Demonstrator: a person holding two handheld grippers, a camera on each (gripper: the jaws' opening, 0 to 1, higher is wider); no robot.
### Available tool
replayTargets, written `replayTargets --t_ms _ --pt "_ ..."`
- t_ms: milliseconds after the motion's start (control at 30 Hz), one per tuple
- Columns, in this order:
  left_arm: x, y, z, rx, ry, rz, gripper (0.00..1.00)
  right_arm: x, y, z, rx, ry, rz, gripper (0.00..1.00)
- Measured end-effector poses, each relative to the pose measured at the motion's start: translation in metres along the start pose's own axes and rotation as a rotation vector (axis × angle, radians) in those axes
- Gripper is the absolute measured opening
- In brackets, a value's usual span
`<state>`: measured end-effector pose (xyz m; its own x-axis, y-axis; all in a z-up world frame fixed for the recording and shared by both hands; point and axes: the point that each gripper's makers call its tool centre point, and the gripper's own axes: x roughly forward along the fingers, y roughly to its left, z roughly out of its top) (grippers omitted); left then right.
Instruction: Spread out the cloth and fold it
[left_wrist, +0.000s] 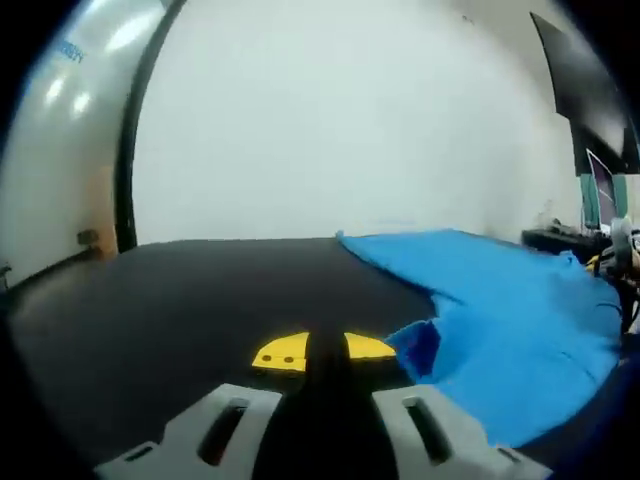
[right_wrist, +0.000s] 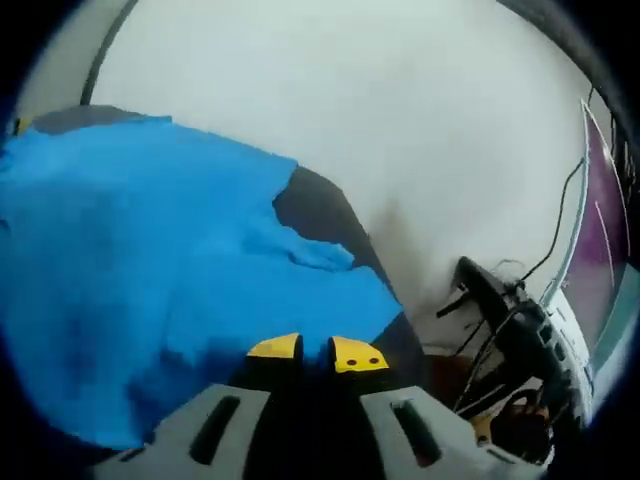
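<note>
Left gripper view has the left gripper (left_wrist: 323, 352) nearly pressed together, empty, blue cloth (left_wrist: 520, 320) to its right; best pinch that near corner and pull outward.

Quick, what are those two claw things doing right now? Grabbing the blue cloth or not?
Left hand-held gripper: nearly shut over the dark table, beside the blue cloth; a grip cannot be told.
Right hand-held gripper: nearly shut at the cloth's edge; a grip cannot be told.
</note>
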<state>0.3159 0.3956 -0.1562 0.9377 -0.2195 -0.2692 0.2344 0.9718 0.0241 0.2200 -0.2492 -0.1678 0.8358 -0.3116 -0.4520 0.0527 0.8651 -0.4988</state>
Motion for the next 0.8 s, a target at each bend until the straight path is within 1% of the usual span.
replayTargets --t_ms 33,67,100,167,200,233,267,300,333,367,400,433,467,500,533,567,600,633,667,700,733,800 --pt "-0.001 0.0 0.0 0.022 0.004 0.005 0.09 -0.001 0.002 0.007 -0.049 -0.033 0.011 0.0" --pt "-0.001 -0.004 0.003 0.003 -0.032 -0.003 0.09 -0.003 0.003 0.005 -0.049 -0.017 0.014 0.0" --pt "-0.001 -0.006 0.004 0.01 -0.038 -0.009 0.1 -0.007 0.004 0.002 -0.032 0.014 0.031 0.0" --pt "-0.001 -0.009 0.0 0.032 -0.018 -0.023 0.1 -0.019 0.006 -0.004 -0.001 0.078 0.08 0.0" --pt "-0.001 -0.011 -0.001 0.044 -0.016 -0.022 0.1 -0.024 0.007 -0.006 0.001 0.092 0.102 0.0" --pt "-0.001 -0.012 -0.001 0.062 -0.015 -0.021 0.1 -0.027 0.008 -0.009 -0.009 0.108 0.111 0.0" --pt "-0.001 -0.013 -0.001 0.068 -0.016 -0.025 0.1 -0.031 0.007 -0.014 -0.046 0.142 0.112 0.0" --pt "-0.001 -0.015 -0.001 0.073 -0.018 -0.032 0.1 -0.033 0.007 -0.015 -0.047 0.144 0.115 0.0" --pt "-0.001 -0.015 0.0 0.074 -0.019 -0.035 0.1 -0.035 0.009 -0.013 -0.051 0.129 0.142 0.0" --pt "-0.001 -0.015 0.0 0.073 -0.02 -0.036 0.1 -0.03 0.012 0.001 -0.033 0.038 0.181 0.0" --pt "-0.001 -0.015 0.001 0.071 -0.025 -0.035 0.1 -0.025 0.008 0.015 0.015 -0.042 0.183 0.0" --pt "-0.001 -0.014 0.001 0.067 -0.029 -0.034 0.1 -0.022 0.001 0.028 0.071 -0.097 0.164 0.04" --pt "-0.001 -0.014 0.002 0.062 -0.031 -0.034 0.1 -0.016 -0.006 0.041 0.131 -0.136 0.147 0.09" --pt "-0.002 -0.014 0.002 0.059 -0.033 -0.035 0.1 -0.008 -0.013 0.052 0.227 -0.174 0.129 0.15" --pt "-0.002 -0.014 0.002 0.058 -0.034 -0.035 0.1 0.0 -0.019 0.059 0.273 -0.185 0.111 0.17" --pt "-0.002 -0.014 0.002 0.059 -0.034 -0.034 0.1 0.01 -0.022 0.064 0.264 -0.18 0.101 0.17" --pt "-0.002 -0.014 0.001 0.065 -0.032 -0.031 0.1 0.024 -0.028 0.064 0.244 -0.153 0.074 0.17" --pt "-0.001 -0.015 0.001 0.073 -0.03 -0.029 0.1 0.033 -0.03 0.063 0.22 -0.127 0.063 0.17" --pt "-0.001 -0.015 0.0 0.079 -0.025 -0.026 0.1 0.04 -0.031 0.065 0.211 -0.13 0.068 0.17" --pt "-0.001 -0.014 -0.001 0.085 -0.023 -0.023 0.1 0.047 -0.034 0.067 0.238 -0.129 0.068 0.17" --pt "-0.001 -0.014 -0.001 0.09 -0.02 -0.02 0.1 0.055 -0.035 0.066 0.278 -0.114 0.085 0.17" --pt "0.0 -0.013 -0.002 0.092 -0.014 -0.018 0.1 0.07 -0.032 0.06 0.314 -0.056 0.118 0.16"
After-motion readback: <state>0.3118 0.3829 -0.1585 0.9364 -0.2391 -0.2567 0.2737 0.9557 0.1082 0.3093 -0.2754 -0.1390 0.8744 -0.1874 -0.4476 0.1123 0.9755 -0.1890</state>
